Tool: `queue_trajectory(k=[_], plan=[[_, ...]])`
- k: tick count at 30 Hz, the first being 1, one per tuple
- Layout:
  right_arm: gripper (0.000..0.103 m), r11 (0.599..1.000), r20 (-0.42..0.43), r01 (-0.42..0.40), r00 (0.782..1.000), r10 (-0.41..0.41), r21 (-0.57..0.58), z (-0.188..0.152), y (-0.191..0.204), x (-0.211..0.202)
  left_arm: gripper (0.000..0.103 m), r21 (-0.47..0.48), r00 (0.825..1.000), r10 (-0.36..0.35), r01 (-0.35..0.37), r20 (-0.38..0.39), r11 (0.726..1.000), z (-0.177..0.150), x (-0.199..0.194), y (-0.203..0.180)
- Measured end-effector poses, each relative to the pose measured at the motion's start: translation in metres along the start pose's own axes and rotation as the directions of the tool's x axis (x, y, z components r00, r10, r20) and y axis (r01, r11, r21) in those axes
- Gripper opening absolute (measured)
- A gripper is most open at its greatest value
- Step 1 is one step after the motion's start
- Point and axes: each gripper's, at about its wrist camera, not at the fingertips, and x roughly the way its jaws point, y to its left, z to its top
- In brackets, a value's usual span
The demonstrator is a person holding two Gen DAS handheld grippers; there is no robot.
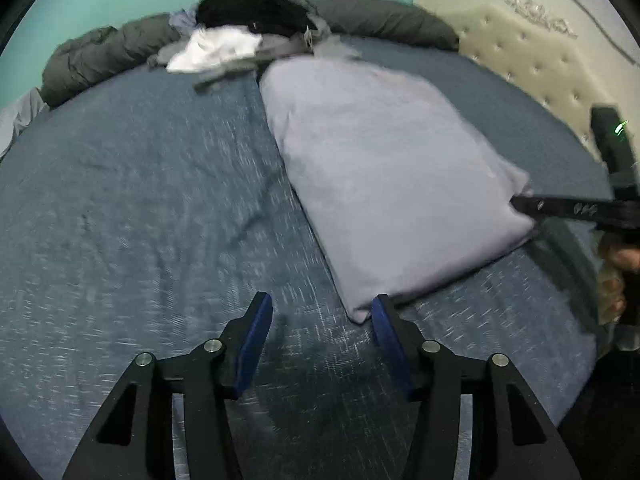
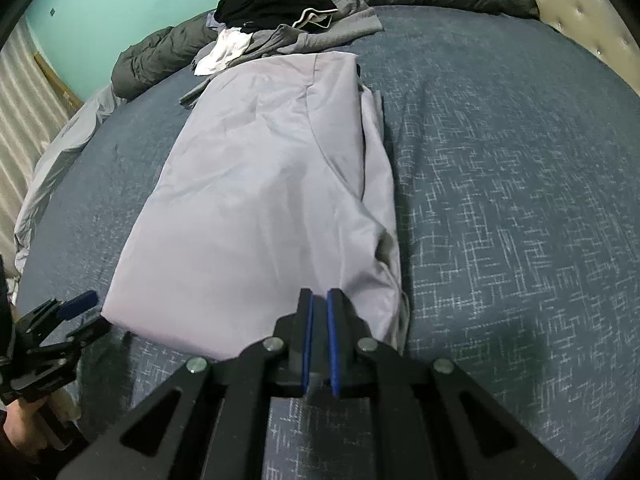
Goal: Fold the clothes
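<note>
A blue bed (image 2: 520, 200) fills both frames, a lavender garment (image 2: 260, 200) lying lengthwise at centre, folded to a long strip. A pile of clothes (image 2: 280, 12) waits at upper centre. The right gripper (image 2: 319, 300), clenched on the garment's near corner, seemingly anchors it; the left gripper (image 1: 322, 312), released, hovers beside the other corner.

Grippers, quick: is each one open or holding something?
Left gripper: open, holding nothing.
Right gripper: shut on the lavender garment's near corner.

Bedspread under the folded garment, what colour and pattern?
Blue bedspread with pale crosshatch lines; sharpest in the right wrist view.
</note>
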Motion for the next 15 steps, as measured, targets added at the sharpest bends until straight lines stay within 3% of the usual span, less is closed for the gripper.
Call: queue_trajectory(k=[7,15], plan=[[0.007,1.000,0.017,-0.005,1.000,0.005,0.011,0.000,-0.004,-0.007,0.056,-0.019,1.000,-0.025,0.025,-0.006,1.000,0.027,0.020,0.001],[0.007,1.000,0.036,-0.012,0.999,0.011,0.024,0.001,-0.009,-0.014,0.057,-0.024,0.997,-0.042,0.041,-0.068,0.999,0.012,0.041,0.000]])
